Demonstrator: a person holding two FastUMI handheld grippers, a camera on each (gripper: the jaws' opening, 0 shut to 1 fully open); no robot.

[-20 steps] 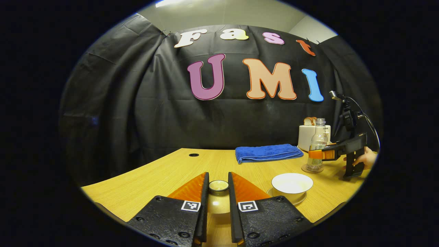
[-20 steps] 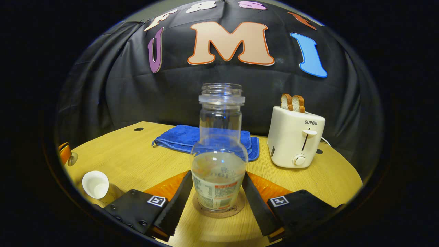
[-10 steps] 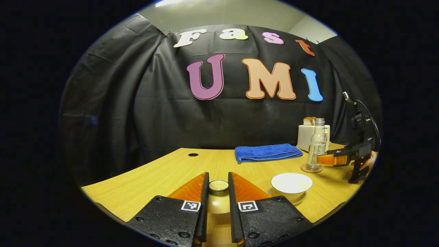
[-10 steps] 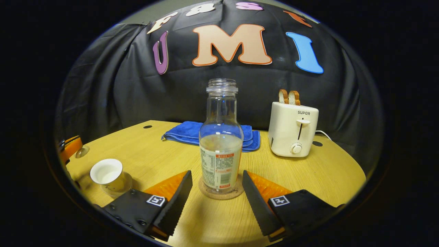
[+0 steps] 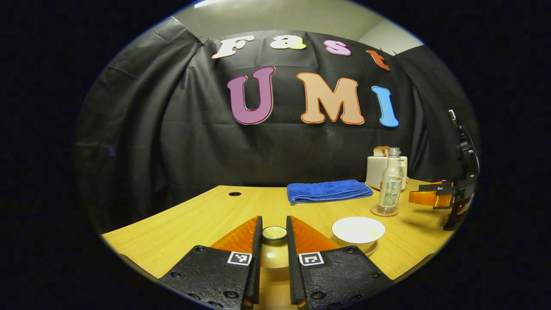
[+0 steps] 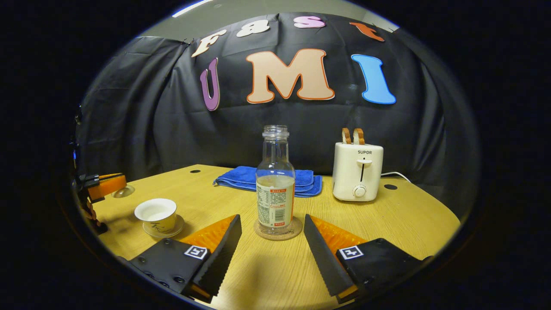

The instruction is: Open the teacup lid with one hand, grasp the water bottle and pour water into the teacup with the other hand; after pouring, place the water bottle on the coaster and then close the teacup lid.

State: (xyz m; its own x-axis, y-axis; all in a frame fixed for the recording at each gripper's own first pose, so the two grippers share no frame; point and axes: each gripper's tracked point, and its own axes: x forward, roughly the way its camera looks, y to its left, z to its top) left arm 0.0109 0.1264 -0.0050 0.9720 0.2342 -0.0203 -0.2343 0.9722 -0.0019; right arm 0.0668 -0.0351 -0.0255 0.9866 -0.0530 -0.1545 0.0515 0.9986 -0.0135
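Right gripper view: the right gripper (image 6: 272, 245) sits at the bottom centre of the frame with its two fingers spread well apart and nothing between them. Just beyond their tips, at the middle of the frame, the water bottle (image 6: 275, 189) stands upright and uncapped on the round coaster (image 6: 275, 232), partly filled, clear of both fingers. At the lower left the teacup (image 6: 156, 214) rests uncovered on its saucer (image 6: 163, 232). At the far left edge the left gripper (image 6: 107, 185) holds the teacup lid (image 6: 123, 191) above the wooden table (image 6: 409, 219). Behind the bottle lies a folded blue towel (image 6: 241, 177); to the right of centre stands a white toaster (image 6: 357, 171) with two bread slices (image 6: 352, 135) in its slots.

In the left gripper view, the left gripper (image 5: 273, 241) at the bottom centre has its fingers closed on the knob of the teacup lid (image 5: 274, 233). The teacup (image 5: 358, 230) is at the lower right, the water bottle (image 5: 389, 183) farther right on the coaster (image 5: 384, 212), and the right gripper (image 5: 434, 196) at the right edge is near the bottle but apart from it.
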